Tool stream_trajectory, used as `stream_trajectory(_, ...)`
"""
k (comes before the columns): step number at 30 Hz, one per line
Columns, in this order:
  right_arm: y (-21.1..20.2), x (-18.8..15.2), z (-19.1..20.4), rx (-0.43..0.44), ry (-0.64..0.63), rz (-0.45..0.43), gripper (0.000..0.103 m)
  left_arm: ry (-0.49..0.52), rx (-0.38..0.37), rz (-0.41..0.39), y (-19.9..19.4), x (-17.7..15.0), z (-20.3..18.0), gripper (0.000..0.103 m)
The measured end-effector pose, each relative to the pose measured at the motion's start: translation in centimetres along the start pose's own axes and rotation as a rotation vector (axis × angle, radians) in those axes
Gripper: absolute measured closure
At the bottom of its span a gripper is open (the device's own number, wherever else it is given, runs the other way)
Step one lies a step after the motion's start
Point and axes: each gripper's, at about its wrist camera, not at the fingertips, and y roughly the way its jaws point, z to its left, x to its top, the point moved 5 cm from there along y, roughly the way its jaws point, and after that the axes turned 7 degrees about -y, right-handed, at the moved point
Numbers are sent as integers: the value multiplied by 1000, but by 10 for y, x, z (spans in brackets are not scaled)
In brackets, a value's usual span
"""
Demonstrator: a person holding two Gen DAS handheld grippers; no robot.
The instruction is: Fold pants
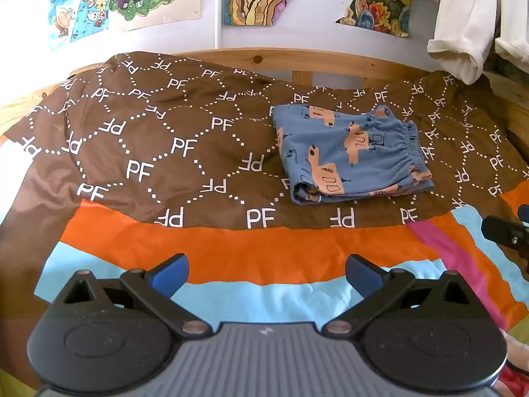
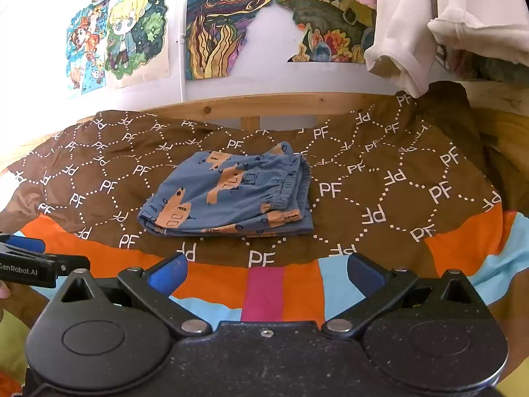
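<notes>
Blue pants [image 1: 350,155] with an orange vehicle print lie folded into a compact rectangle on the brown patterned cover [image 1: 165,139]. They also show in the right wrist view [image 2: 231,192], with the elastic waistband on the right side. My left gripper [image 1: 266,276] is open and empty, held back over the orange and light-blue stripes, well short of the pants. My right gripper [image 2: 264,276] is open and empty, also short of the pants. The left gripper's side [image 2: 29,264] shows at the left edge of the right wrist view.
A wooden bed rail [image 1: 297,59] runs behind the cover. White clothes [image 2: 413,33] hang at the upper right. Colourful drawings [image 2: 228,23] cover the wall. The striped cloth [image 1: 231,251] lies nearest me.
</notes>
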Motion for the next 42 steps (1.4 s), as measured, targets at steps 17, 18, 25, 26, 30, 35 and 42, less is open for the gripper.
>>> stream_trajectory(17, 1, -2, 1, 5, 1, 3, 1, 12, -1, -15, -2, 0, 0, 0)
stream_trajectory(18, 1, -2, 1, 6, 2, 2, 1, 13, -1, -15, -2, 0, 0, 0)
stream_trajectory(25, 1, -3, 1, 5, 5, 6, 1, 15, -2, -15, -2, 0, 0, 0)
stream_trajectory(26, 1, -3, 1, 5, 6, 6, 1, 16, -2, -16, -2, 0, 0, 0)
stream_trajectory(30, 1, -3, 2, 4, 6, 4, 1, 17, -2, -17, -2, 1, 1, 0)
stream_trajectory(35, 1, -3, 1, 4, 6, 6, 1, 18, -2, -17, -2, 0, 0, 0)
stream_trajectory(42, 1, -3, 2, 4, 6, 6, 1, 18, -2, -19, -2, 1, 1, 0)
